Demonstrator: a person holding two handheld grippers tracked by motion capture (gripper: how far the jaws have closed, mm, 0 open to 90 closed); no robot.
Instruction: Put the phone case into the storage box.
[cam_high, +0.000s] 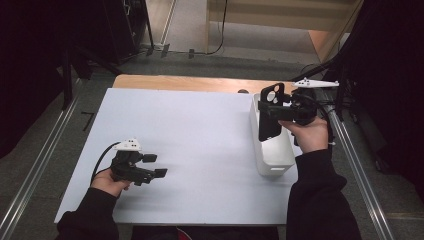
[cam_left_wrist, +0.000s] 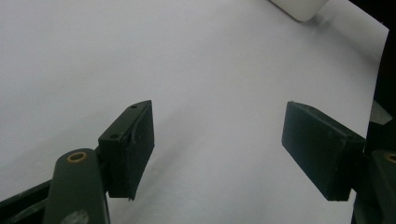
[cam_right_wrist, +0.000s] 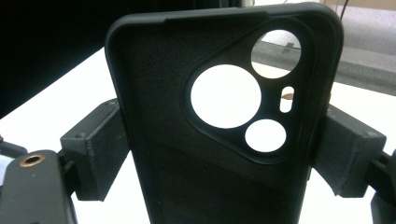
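A: Right gripper (cam_high: 276, 107), jaw state?

B: Clamped on the black phone case (cam_high: 270, 112). In the right gripper view both pads press the case's (cam_right_wrist: 187, 154) two long edges, one on each side. The case stands upright with its hollow inner face toward the camera; the camera cut-outs sit in the upper half and the table shows through them.

A: Where is the case relative to the table (cam_high: 200, 135)?

B: Lifted off it. In the high view it hangs above the far end of the white box (cam_high: 272, 150), which lies along the right edge of the table. I cannot tell whether the case's lower end touches the box.

A: Left gripper (cam_high: 154, 166)?

B: Jaws spread wide, nothing between them. The left gripper view shows the two pads (cam_left_wrist: 133, 144) well apart with bare white table behind, and a corner of the white box (cam_left_wrist: 299, 7) at the top. The gripper sits near the front left of the table, well apart from the case.
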